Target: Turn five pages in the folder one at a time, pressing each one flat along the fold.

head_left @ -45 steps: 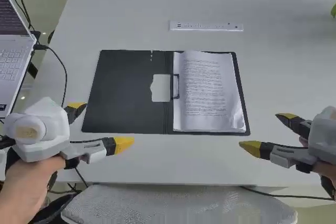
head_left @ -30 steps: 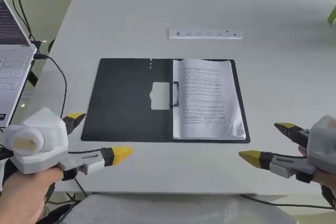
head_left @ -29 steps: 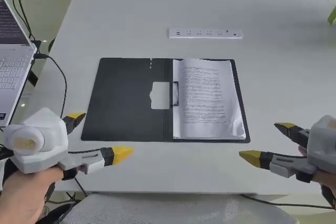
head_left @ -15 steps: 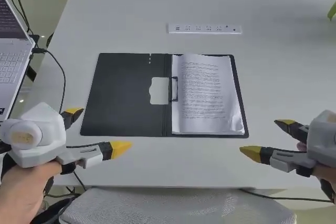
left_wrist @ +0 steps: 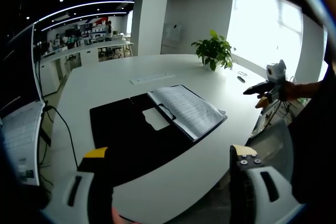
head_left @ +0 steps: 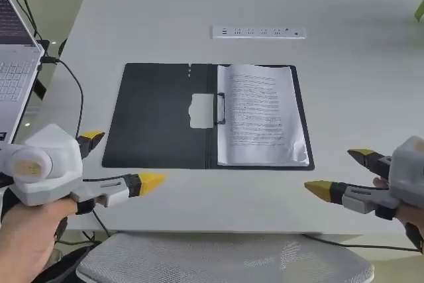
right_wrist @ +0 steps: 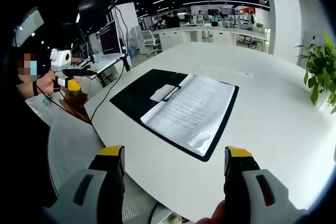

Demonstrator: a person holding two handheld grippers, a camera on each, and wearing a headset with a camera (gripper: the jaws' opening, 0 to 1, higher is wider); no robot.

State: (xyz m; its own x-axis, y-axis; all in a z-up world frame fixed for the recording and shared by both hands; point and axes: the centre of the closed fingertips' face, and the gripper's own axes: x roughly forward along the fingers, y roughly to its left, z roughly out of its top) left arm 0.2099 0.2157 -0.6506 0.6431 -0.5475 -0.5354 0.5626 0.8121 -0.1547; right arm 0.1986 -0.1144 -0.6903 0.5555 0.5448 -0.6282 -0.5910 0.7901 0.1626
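Spanning the head view, a white table [head_left: 199, 4] carries all items noted. The black folder [head_left: 159, 117] lies open and flat near the middle of the table, spine running away from the person. Its left inner cover is bare apart from a white label [head_left: 202, 111]. The stack of printed pages [head_left: 260, 114] rests on the right half, held by a clip [head_left: 218, 107] at the spine. A laptop [head_left: 13, 77] sits open at the far left edge, with a dark cable [head_left: 76, 91] trailing from it. The left gripper [head_left: 122, 159] hangs over the near table edge, left of the folder and apart from it, jaws spread wide and empty. The right gripper [head_left: 336, 170] is near the folder's right corner, not touching it, jaws likewise spread wide and empty. A white power strip [head_left: 259, 32] lies beyond the folder.
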